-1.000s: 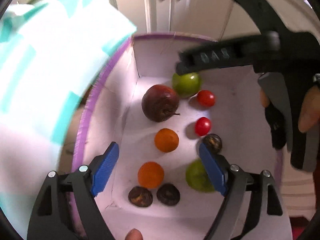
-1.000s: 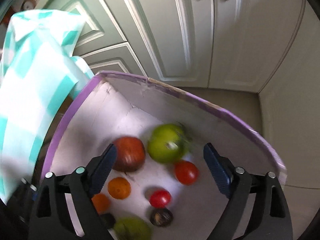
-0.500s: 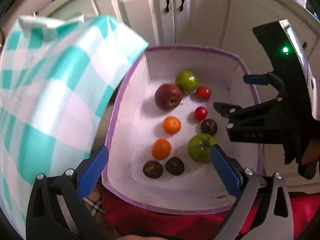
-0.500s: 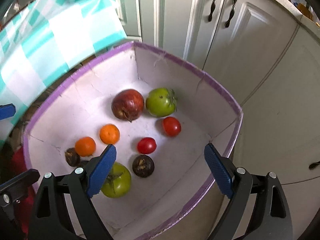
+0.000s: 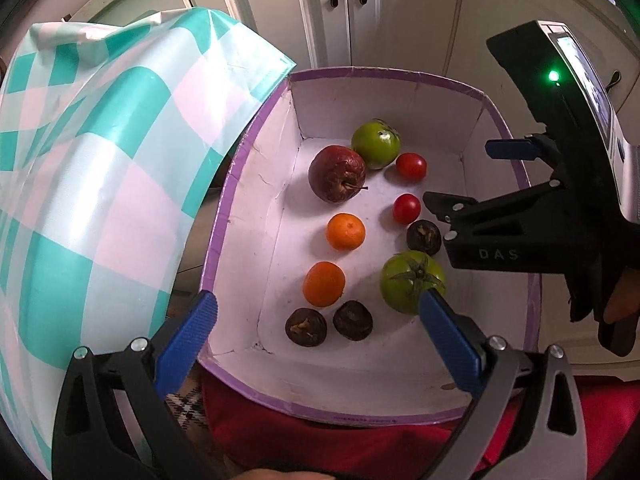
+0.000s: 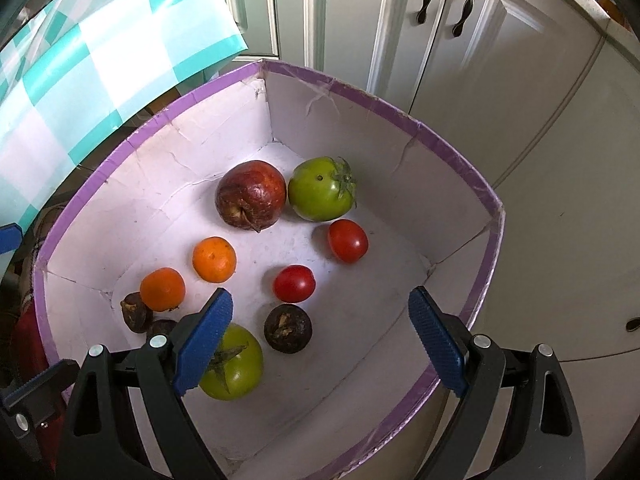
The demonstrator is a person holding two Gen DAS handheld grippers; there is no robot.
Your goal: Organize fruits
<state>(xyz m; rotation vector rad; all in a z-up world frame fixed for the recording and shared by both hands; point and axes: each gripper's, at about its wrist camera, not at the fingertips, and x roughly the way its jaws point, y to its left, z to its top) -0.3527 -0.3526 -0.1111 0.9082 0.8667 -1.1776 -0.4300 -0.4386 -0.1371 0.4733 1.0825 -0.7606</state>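
1. Left claw (image 5: 316,332), in the left wrist view, hangs above the near end of the purple-rimmed box (image 5: 224,200); its jaws have just been opening and now stand wide, with nothing between the pads.
2. Same view: the fruits lie on the box floor in loose pairs. A wrinkled red apple (image 5: 337,173) and a green tomato (image 5: 375,144) sit far, two red cherry tomatoes (image 5: 411,166) to their right, two tangerines (image 5: 345,231) in the middle, two dark shrivelled fruits (image 5: 306,326) near, and a second green tomato (image 5: 412,280) near right.
3. The right claw (image 5: 468,176) reaches in from the right, over the right wall. Judging by that, the left should work the left and near fruits, to keep the two apart.
4. A checked tablecloth (image 5: 100,168) overhangs the box's left rim, so room is tight there; I would come straight down.
5. Right wrist view: the right claw (image 6: 320,340) is wide and empty, above the near right part of the box (image 6: 488,200).
6. The cherry tomato (image 6: 294,283) and a dark fruit (image 6: 287,328) lie between its fingers' lines; the far right floor is bare, good room for setting fruit down.
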